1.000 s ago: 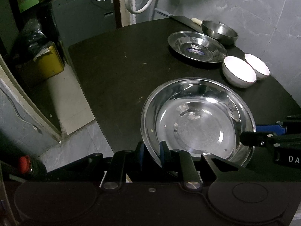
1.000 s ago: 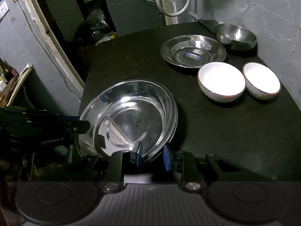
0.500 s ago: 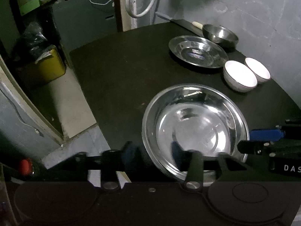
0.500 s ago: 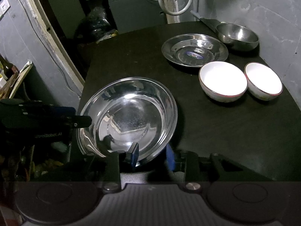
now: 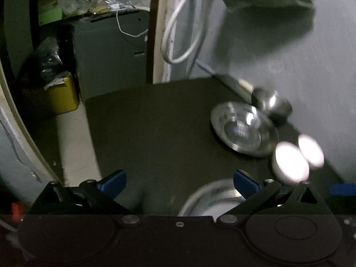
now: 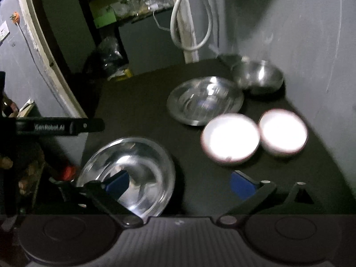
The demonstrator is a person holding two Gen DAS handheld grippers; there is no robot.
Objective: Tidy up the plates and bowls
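Pretty blurry, dark shots. Black table pushed against a grey wall. Big steel plate sitting near the table's front left edge, flat on the surface, gripped by nothing. Left gripper with jaws opening, spread wide, blue pads off the rim; only the big plate's far rim peeking in at the bottom of that view, under the right-hand pad. Right gripper likewise opening, jaws wide apart, one blue pad hanging in front of the plate's bowl, the other over bare table, neither pressing on anything as far as visible. Further back toward the wall: smaller steel plate, with a steel bowl just behind it near the far right corner. Two white bowls side by side along the right edge, nearly touching, just in front of the smaller plate. White hose looped on the wall behind the table. Yellow bin on the floor off the table's left side.
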